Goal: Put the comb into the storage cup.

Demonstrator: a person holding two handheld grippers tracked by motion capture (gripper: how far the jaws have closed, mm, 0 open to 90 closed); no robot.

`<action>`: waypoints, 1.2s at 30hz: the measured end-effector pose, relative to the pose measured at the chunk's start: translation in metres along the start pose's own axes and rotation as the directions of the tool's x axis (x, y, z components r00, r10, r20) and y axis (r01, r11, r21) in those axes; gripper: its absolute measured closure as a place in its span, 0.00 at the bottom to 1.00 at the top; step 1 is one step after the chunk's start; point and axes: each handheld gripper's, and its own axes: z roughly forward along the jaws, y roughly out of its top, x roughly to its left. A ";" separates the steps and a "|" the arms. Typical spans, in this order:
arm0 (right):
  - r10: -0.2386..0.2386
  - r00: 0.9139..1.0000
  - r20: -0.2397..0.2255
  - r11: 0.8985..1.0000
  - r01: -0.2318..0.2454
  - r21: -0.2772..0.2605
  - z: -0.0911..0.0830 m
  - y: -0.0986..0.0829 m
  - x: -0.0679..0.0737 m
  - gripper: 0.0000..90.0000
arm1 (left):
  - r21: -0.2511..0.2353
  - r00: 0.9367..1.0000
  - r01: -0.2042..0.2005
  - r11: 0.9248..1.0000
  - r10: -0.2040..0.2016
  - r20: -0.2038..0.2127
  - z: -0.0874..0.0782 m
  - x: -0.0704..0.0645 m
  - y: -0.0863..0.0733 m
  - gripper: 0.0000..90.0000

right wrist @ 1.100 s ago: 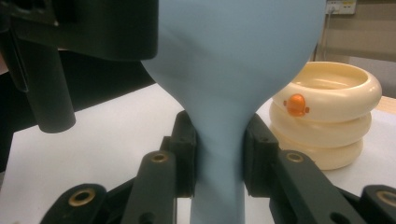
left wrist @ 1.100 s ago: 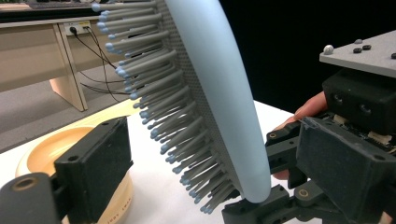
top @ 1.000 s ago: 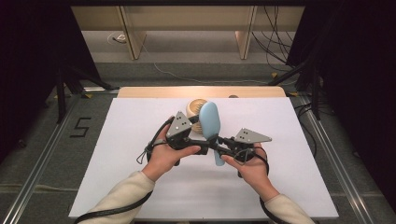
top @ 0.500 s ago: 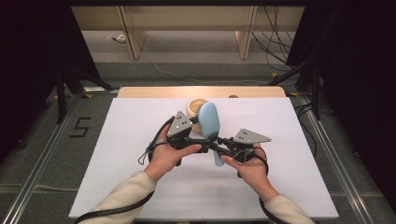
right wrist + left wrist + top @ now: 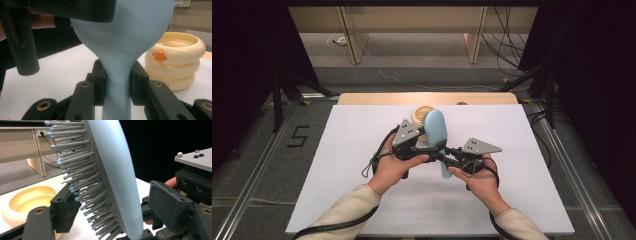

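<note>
So there's one pale blue plastic hairbrush with grey ball-tipped bristles (image 5: 436,131) here, and it's held up off the white table top (image 5: 532,190) between two grippers, roughly over the middle of the table. Head points away from the person, handle toward them.

The right gripper (image 5: 117,85) has its two black jaws pressed onto the narrow neck of the brush, one on each side, both touching it, so it's pinching the handle. In the high view that right gripper (image 5: 457,156) sits just right of centre with one grey three-cornered plate on top.

The left gripper (image 5: 110,207) has its jaws around the brush head: one jaw on the bristle side with the bristles brushing against it, the other on the smooth back. In the left gripper view that back-side jaw looks a bit off the plastic, so I honestly can't tell if it's clamping or just loose around it.

Only one other thing on the table: a single cream-coloured ribbed round container with an orange dot (image 5: 175,62), three stacked bulges, open at the top, standing just behind the brush head (image 5: 421,116).

Two hands, two grippers, one brush, one container.
</note>
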 end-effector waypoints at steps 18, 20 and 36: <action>-0.008 1.000 0.005 1.000 0.008 0.004 0.000 0.000 0.001 0.78 | -0.021 1.000 0.026 0.999 -0.026 -0.006 -0.001 0.003 -0.001 0.45; -0.012 1.000 0.006 1.000 0.012 0.003 0.000 0.000 0.001 0.78 | -0.022 1.000 0.025 0.999 -0.025 -0.003 -0.001 0.003 -0.001 0.46; -0.037 0.999 0.020 0.999 0.037 0.010 0.001 0.000 0.002 0.78 | -0.032 0.998 0.048 0.998 -0.047 0.038 -0.002 0.001 -0.003 0.54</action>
